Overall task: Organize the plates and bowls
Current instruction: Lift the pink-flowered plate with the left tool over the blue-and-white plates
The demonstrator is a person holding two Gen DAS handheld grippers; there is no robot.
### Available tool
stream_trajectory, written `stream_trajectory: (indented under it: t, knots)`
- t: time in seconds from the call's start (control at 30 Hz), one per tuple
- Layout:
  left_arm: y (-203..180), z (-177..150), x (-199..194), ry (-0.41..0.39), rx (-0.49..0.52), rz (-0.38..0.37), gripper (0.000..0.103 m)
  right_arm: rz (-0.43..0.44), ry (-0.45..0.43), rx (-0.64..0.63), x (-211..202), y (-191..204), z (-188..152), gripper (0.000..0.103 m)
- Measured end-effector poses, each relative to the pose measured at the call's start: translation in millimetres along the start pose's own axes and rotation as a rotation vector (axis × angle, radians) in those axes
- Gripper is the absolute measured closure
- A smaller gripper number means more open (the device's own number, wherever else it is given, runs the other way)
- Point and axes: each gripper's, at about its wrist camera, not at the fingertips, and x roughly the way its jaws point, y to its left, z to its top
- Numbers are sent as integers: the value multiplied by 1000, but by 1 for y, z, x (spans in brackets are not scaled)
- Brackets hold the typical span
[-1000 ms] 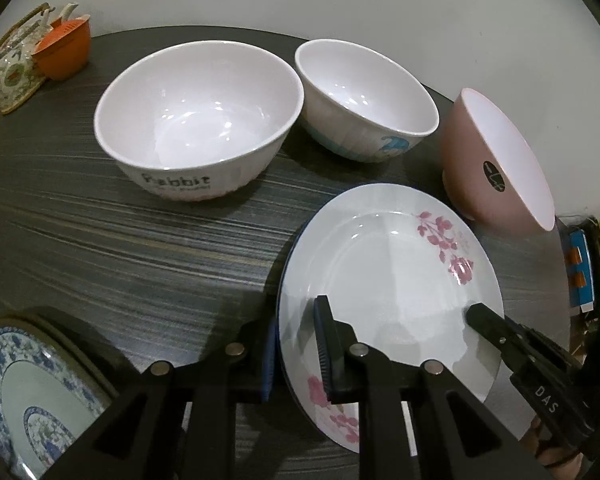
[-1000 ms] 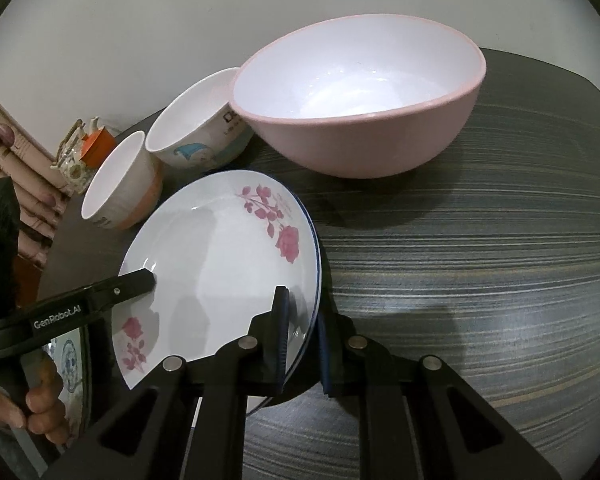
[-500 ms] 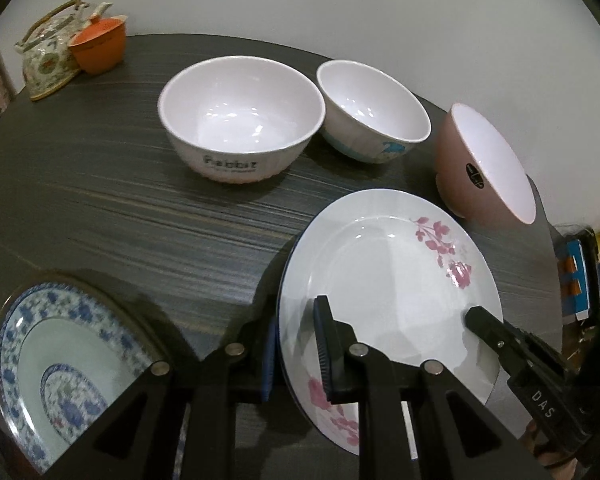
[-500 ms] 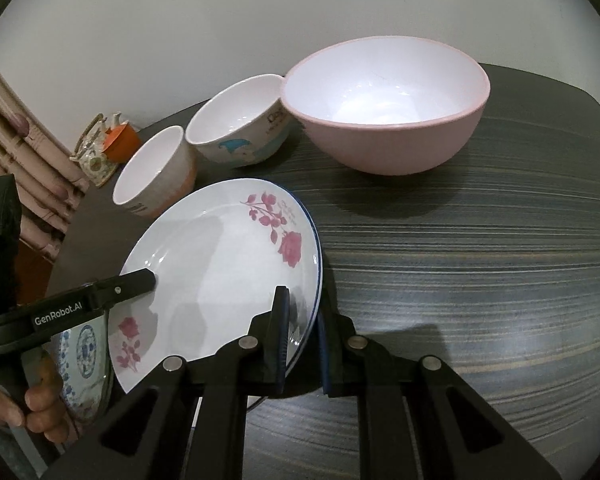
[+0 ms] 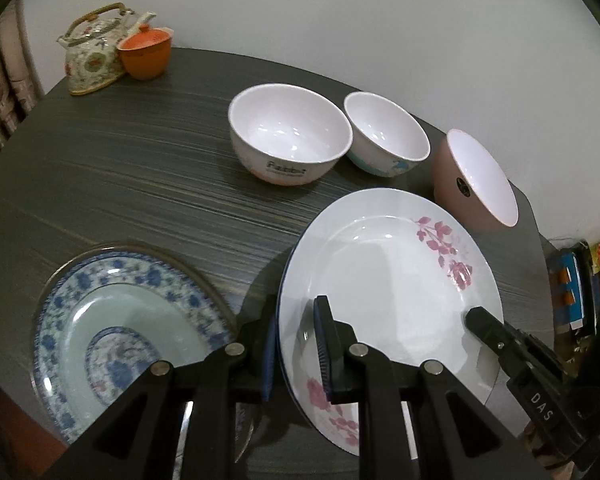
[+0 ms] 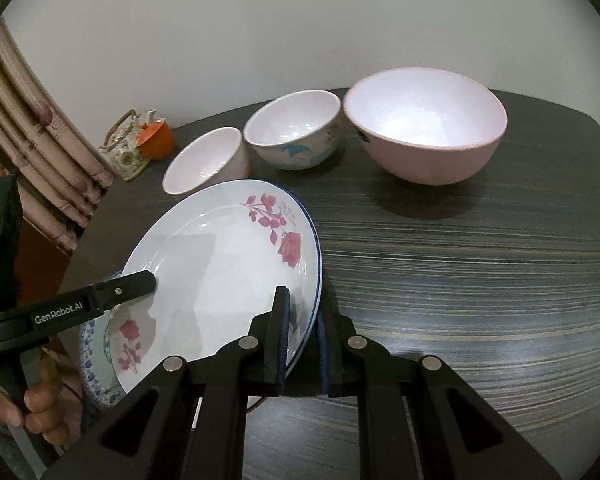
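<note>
Moved: rose plate (image 5: 384,280) carried back from the bowls, now beside the blue-patterned plate (image 5: 112,328).
Grip: left hand-held gripper (image 5: 296,354) and right hand-held gripper (image 6: 302,344) both clamp its rim.
Meaning: stacking looks next.

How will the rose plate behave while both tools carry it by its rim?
The plate looks rigid, so it should not bend. Its glossy glaze may slip, since the left tool and right tool pinch only thin rim edges. It seems ceramic, so a drop onto the table would probably chip it.
</note>
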Motion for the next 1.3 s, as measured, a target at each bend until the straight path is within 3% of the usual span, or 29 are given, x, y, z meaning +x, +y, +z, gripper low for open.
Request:
stream_trajectory:
  t: [0.6,1.3]
  knots:
    - [92,-26,-60,-50,-107,69,86,78,4,-110,5,93,-14,90]
    - [181,-56,-58,-16,-270,115,85,116,116,-220,55,164,-41,90]
